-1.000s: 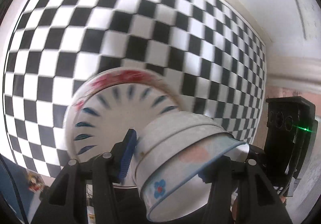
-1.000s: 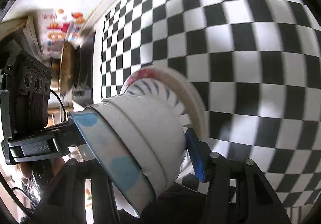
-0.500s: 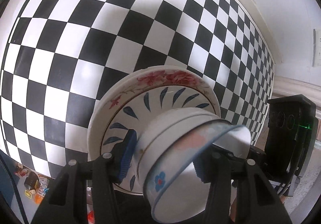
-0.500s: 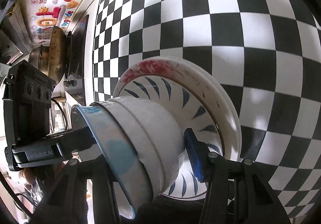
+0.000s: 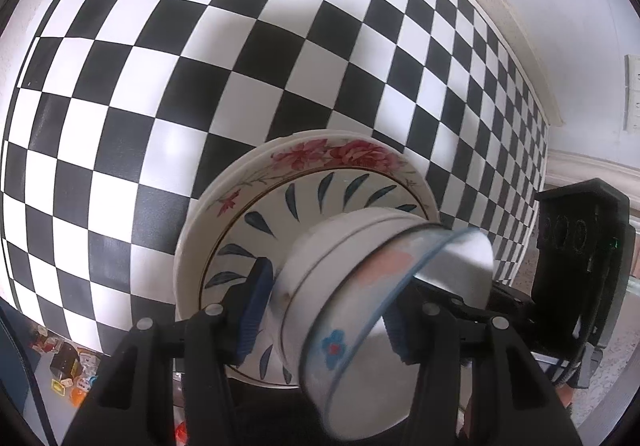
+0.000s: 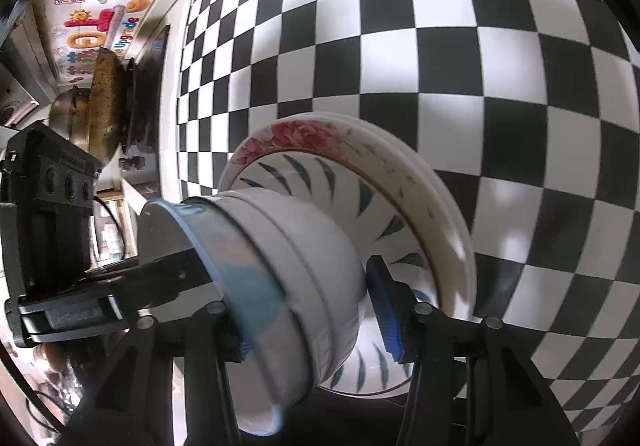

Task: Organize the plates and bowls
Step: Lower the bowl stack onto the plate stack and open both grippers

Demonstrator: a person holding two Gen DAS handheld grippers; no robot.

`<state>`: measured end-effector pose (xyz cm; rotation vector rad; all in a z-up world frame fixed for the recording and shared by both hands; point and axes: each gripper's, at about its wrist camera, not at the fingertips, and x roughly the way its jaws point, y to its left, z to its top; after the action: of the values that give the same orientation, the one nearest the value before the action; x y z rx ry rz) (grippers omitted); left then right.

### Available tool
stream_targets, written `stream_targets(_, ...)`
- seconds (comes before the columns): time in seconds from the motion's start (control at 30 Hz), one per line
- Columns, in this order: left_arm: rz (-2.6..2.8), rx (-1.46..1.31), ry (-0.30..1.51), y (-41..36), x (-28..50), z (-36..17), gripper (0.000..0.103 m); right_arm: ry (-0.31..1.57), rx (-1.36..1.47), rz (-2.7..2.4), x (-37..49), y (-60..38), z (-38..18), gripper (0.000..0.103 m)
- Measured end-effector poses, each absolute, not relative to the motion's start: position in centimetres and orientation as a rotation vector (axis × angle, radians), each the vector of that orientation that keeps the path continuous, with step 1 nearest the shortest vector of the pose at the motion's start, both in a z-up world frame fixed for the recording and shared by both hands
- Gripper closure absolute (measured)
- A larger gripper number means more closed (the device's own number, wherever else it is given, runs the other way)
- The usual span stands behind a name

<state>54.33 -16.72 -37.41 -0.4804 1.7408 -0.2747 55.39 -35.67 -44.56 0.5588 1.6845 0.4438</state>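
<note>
Both grippers are on the same stack, one from each side. The left gripper [image 5: 324, 310] has its jaws part-way closed, pads pressed on the nested bowls [image 5: 360, 286]; the right gripper [image 6: 308, 310] mirrors it, jaws at a middling width with the bowls [image 6: 288, 270] clamped between blue pads. So the bowls sit squarely between both pairs of jaws, neither hand nearer than the other.

Now the relation that matters: the bowls' base faces away from the cameras, straight at the plates [image 5: 304, 182], and the bowl rim points back toward the hands. Bowl foot looks to be resting on, or just at, the centre of the top plate with its blue leaf pattern; the exact contact is hidden behind the bowl body. The plates lie flat on the checkered bench [image 5: 160, 86], floral rim [image 6: 304, 134] showing beyond the bowls.

My read: the bowls are down on the plates, so the next call is simply letting go, both sides spreading evenly so the stack isn't dragged off centre.
</note>
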Motion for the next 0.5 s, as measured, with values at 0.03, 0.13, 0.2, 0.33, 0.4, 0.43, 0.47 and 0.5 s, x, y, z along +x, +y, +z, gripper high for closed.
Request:
stream_targets(0.03, -0.274, -0.476, 1.741, -16.7, 54.3, -37.4, 0.055, 1.684, 0.557, 0.440, 55.5, -35.8, -44.4, 0.052)
stream_targets(0.13, -0.270, -0.461, 1.740, -16.9, 54.4, -37.3, 0.055, 1.678, 0.541, 0.438, 55.7, -35.9, -44.0, 0.052)
stream_targets(0.2, -0.270, -0.447, 1.737, -17.1, 54.4, -37.2, 0.055, 1.667, 0.525, 0.434, 55.8, -35.9, -43.5, 0.052)
stream_targets(0.33, -0.256, -0.421, 1.722, -17.1, 54.5, -36.6, 0.055, 1.632, 0.453, 0.409, 55.8, -35.8, -41.9, 0.052)
stream_targets(0.4, -0.247, -0.401, 1.709, -17.2, 54.4, -36.2, 0.055, 1.616, 0.417, 0.397, 55.8, -35.7, -41.2, 0.052)
stream_targets(0.43, -0.239, -0.386, 1.702, -17.3, 54.4, -35.9, 0.055, 1.609, 0.404, 0.388, 55.7, -35.8, -40.9, 0.052)
stream_targets(0.47, -0.232, -0.374, 1.695, -17.2, 54.3, -35.8, 0.055, 1.604, 0.388, 0.375, 55.6, -35.9, -40.6, 0.052)
stream_targets(0.5, -0.225, -0.356, 1.682, -17.2, 54.2, -35.4, 0.055, 1.592, 0.369, 0.361, 55.4, -36.0, -40.2, 0.052)
